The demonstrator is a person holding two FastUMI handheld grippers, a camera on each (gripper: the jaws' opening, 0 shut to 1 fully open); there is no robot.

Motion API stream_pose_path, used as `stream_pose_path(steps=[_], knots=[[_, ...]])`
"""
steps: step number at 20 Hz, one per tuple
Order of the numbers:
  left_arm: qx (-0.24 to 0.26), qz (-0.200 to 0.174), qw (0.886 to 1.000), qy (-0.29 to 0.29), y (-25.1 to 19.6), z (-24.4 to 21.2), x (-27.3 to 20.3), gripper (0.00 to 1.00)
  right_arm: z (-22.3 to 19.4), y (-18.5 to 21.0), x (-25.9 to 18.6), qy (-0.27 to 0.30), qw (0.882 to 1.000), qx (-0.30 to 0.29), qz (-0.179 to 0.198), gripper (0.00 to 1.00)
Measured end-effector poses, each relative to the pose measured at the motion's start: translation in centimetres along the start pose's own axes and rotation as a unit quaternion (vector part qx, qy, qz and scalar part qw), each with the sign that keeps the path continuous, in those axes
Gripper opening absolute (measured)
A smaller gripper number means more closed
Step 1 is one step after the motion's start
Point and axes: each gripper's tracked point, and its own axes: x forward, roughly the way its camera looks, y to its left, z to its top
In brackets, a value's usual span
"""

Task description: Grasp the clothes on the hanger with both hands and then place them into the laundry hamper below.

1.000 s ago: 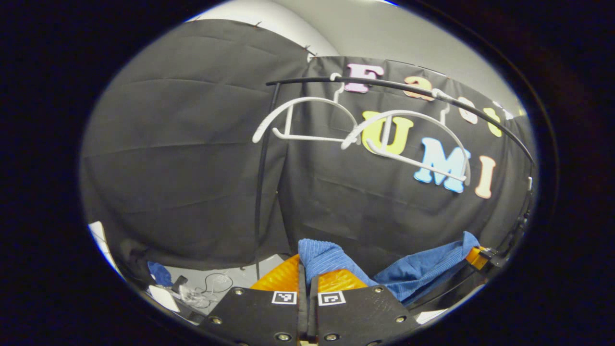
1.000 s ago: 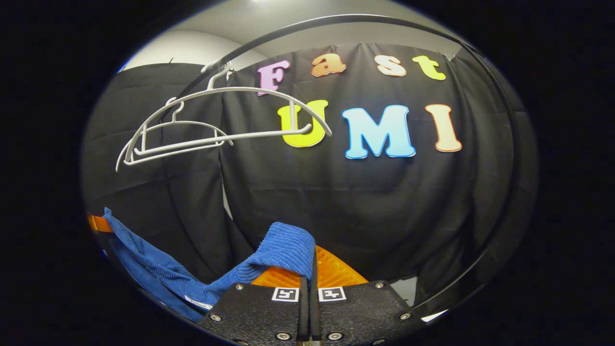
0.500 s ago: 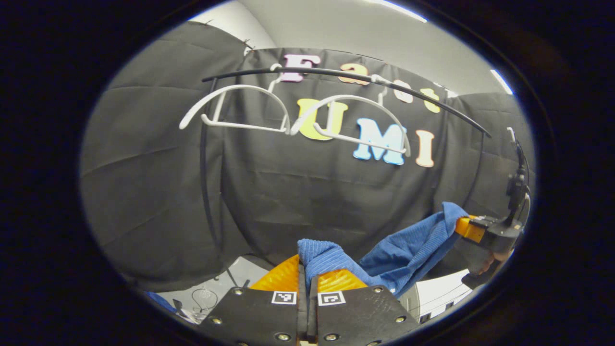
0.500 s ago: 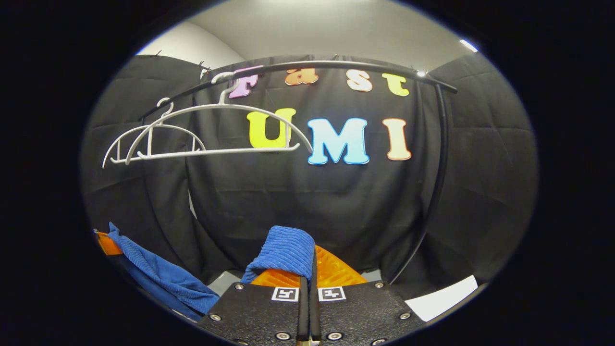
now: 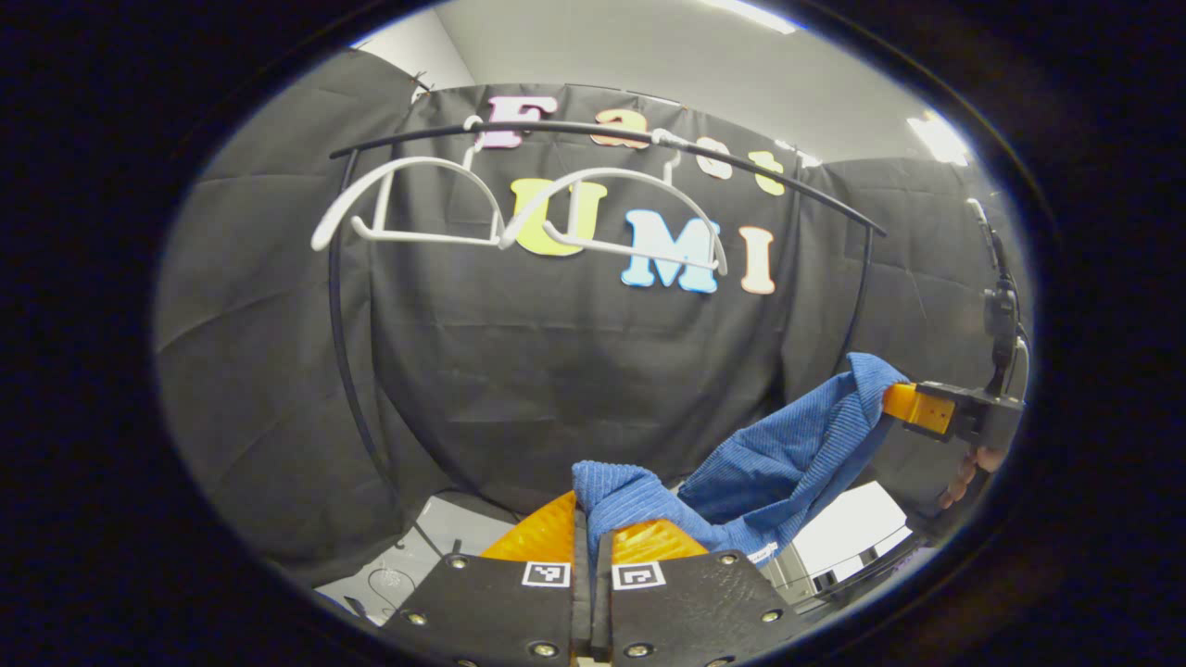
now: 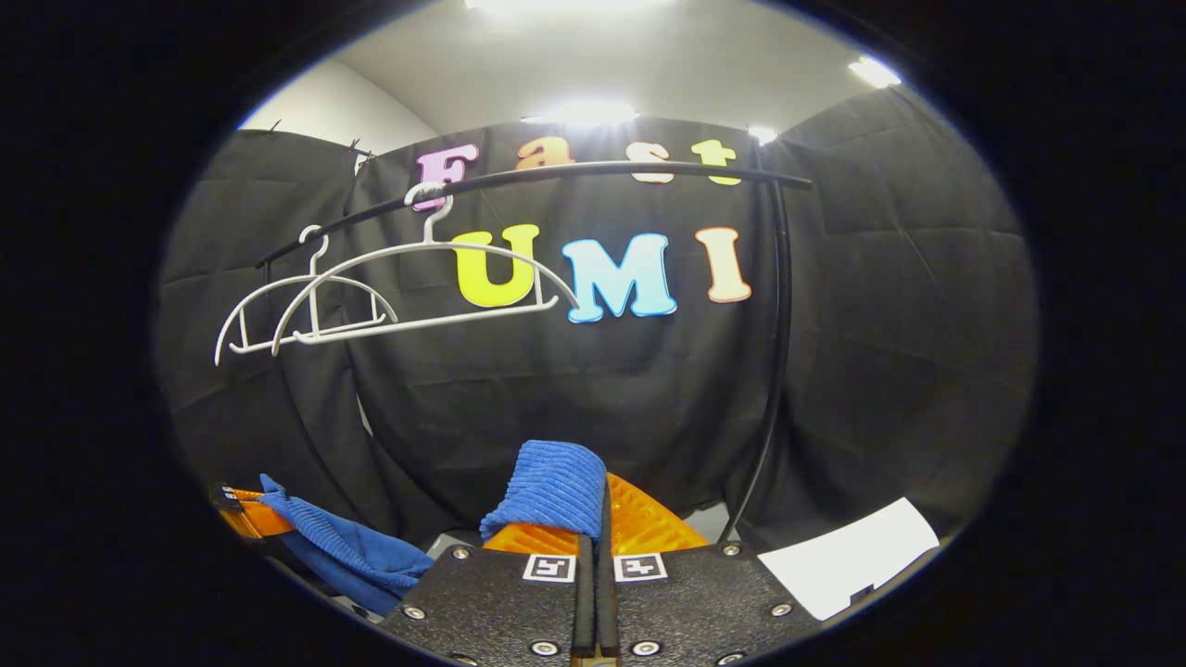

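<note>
A blue ribbed garment (image 5: 778, 459) hangs slack between both grippers, off the hangers. My left gripper (image 5: 587, 519) is shut on one end of it, cloth bunched over its fingers. The garment's other end runs up to the right gripper (image 5: 913, 408), seen at the right of the left gripper view with a hand below it. In the right gripper view, my right gripper (image 6: 600, 509) is shut on a fold of the blue garment (image 6: 551, 486), which drapes left to the left gripper (image 6: 246, 508). Two bare white hangers (image 6: 371, 296) hang on the black rail (image 6: 556, 176). The hamper is out of sight.
The rail's black uprights stand on both sides (image 5: 347, 371) (image 6: 774, 371). A light floor patch with a cable (image 5: 435, 537) lies below the left gripper. A white surface (image 6: 852, 556) shows at lower right of the right gripper view. Black cloth walls enclose the booth.
Both grippers have drawn back from the rail with the garment; the hangers look smaller and farther. The left gripper view has swung so the right gripper and hand show more fully.
</note>
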Motion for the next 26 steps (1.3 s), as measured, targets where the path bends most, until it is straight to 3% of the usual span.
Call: stream_pose_path(steps=[5, 12, 18, 26], knots=[[0.013, -0.007, 0.998, 0.057, -0.2, -3.4, 0.9, 0.02, -6.1, 0.2, 0.4, 0.055, 0.998, -0.016, 0.024, 0.01], [0.018, 0.009, 0.993, 0.120, 1.4, -11.6, 1.7, 0.01, -17.6, -1.3, 0.5, 0.184, 0.981, 0.057, 0.025, 0.01], [-0.021, 0.026, 0.984, 0.172, 2.9, -17.7, 3.5, 0.00, -22.0, -1.3, 1.6, 0.241, 0.968, 0.068, 0.012, 0.01], [-0.010, 0.027, 0.977, 0.213, 4.4, -23.5, 6.2, 0.01, -27.4, -1.3, 3.3, 0.286, 0.957, 0.051, -0.001, 0.02]])
